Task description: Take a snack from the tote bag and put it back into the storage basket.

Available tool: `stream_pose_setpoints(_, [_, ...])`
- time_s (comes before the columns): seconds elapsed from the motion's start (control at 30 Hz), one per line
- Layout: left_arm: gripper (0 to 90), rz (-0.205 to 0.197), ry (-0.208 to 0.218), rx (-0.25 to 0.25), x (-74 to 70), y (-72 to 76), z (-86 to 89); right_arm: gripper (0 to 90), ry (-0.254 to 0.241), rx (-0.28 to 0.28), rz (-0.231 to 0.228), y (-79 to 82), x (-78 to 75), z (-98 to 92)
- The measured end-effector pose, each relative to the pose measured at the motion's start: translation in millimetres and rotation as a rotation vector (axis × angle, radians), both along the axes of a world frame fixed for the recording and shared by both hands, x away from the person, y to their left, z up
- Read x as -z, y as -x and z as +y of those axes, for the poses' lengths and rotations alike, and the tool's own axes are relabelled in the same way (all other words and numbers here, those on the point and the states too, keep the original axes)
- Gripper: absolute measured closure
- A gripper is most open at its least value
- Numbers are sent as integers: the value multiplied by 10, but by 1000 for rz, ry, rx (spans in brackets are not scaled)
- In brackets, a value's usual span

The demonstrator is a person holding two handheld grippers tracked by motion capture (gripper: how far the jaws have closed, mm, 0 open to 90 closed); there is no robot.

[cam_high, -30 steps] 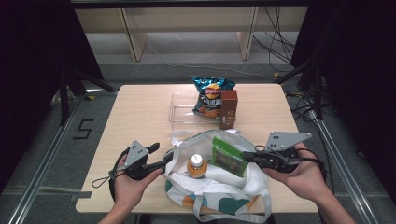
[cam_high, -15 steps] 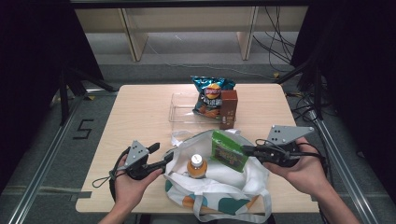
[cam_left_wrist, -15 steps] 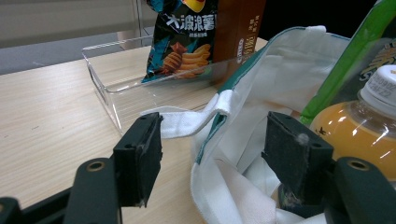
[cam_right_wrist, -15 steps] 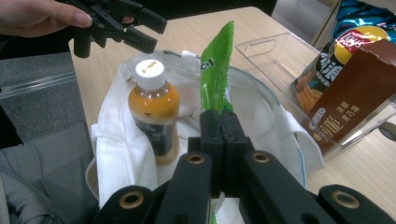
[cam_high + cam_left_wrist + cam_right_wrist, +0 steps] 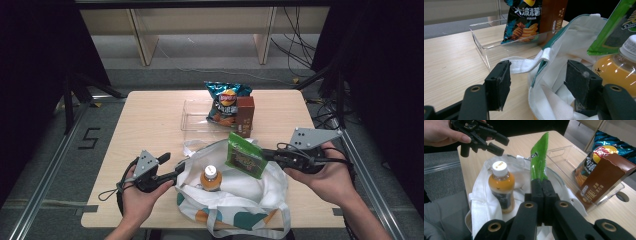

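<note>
A white tote bag [image 5: 250, 210] with teal and orange patches lies open at the table's front. An orange juice bottle [image 5: 211, 177] with a white cap stands inside it. My right gripper [image 5: 267, 154] is shut on the edge of a green snack packet [image 5: 244, 156] and holds it tilted above the bag's right side; in the right gripper view the packet [image 5: 539, 157] stands on edge past the closed jaws [image 5: 541, 185]. My left gripper [image 5: 180, 170] is open at the bag's left rim. In the left gripper view, the rim [image 5: 541, 56] lies loose between the spread pads [image 5: 499, 85].
A clear plastic tray [image 5: 195, 117] sits mid-table behind the bag. A blue chips bag [image 5: 226, 102] and a brown carton [image 5: 245, 115] stand at its right end. Bare tabletop [image 5: 150, 130] lies left of the tray. Shelving and cables stand beyond the far edge.
The right gripper has lifted the green packet a little up out of the bag and tilted it more upright. The left gripper and the bottle have stayed put.
</note>
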State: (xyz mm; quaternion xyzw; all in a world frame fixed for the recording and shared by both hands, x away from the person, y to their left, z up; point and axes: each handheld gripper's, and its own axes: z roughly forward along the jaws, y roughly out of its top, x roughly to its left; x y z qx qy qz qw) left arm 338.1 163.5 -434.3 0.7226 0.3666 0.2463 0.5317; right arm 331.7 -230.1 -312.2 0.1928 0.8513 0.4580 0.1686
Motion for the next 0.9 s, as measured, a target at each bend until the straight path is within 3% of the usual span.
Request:
stream_pose_setpoints(0.13, [363, 5, -3, 3, 7, -3, -12, 900, -1, 10, 2, 1, -14, -5])
stream_pose_setpoints(0.17, [363, 21, 20, 0, 15, 5, -25, 900, 1, 7, 1, 2, -21, -4])
stream_pose_setpoints(0.37, [363, 10, 4, 2, 10, -6, -18, 900, 0, -7, -6, -17, -48, 14])
stream_pose_setpoints(0.4, [363, 21, 25, -3, 15, 1, -24, 900, 3, -10, -11, -23, -58, 14])
stream_pose_setpoints(0.43, [363, -2, -9, 6, 2, -17, -1, 900, -6, -3, -11, -20, -62, 22])
stream_pose_setpoints(0.47, [363, -6, -12, 8, 2, -21, 3, 900, -4, -4, -21, -29, -77, 23])
stream_pose_setpoints(0.83, [363, -2, -6, 6, 2, -22, 1, 900, -9, -13, -23, -75, -135, 40])
stream_pose_setpoints(0.87, [363, 20, 27, -4, 15, -7, -19, 900, -11, -5, -19, -74, -141, 37])
stream_pose_setpoints(0.9, [363, 18, 23, -2, 14, -9, -18, 900, -20, -8, -38, -84, -140, 46])
